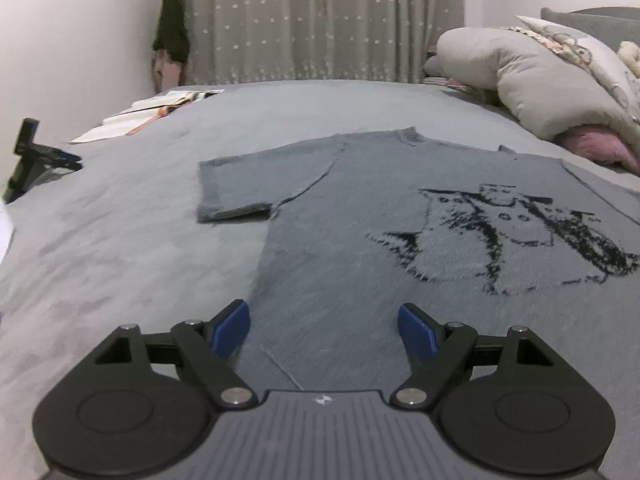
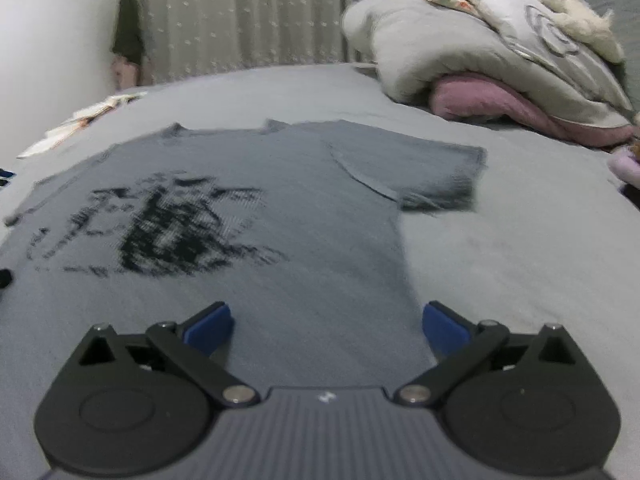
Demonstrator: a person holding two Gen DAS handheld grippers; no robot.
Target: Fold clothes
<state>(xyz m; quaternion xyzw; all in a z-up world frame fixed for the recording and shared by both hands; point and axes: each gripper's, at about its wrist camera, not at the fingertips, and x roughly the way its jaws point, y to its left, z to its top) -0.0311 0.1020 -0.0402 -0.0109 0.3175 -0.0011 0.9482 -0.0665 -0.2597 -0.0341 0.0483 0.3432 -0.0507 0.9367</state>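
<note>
**Inspector A:** State of the garment?

**Inspector B:** A grey knitted T-shirt (image 1: 340, 248) lay flat on the bed (image 1: 100, 240), front side up, a black cat motif (image 1: 508, 240) across the chest. Both short sleeves were spread out to the sides, the collar toward the curtain (image 1: 320, 20).

**Inspector A:** And the grippers?

**Inspector B:** The left gripper (image 1: 324, 328) was released, blue pads wide apart, poised over the hem near the shirt's left edge; nothing was pinched between them. The right gripper (image 2: 326, 328) was likewise released, jaws spread over the hem at the shirt's right edge. The right wrist view was blurred.

**Inspector A:** Any containers?

**Inspector B:** I could make out none. At the head of the bed sat a heap of pale bedding (image 2: 460, 52) over a pink cushion (image 2: 500, 100). Open booklets (image 1: 148, 114) lay near the far left corner of the bed.
</note>
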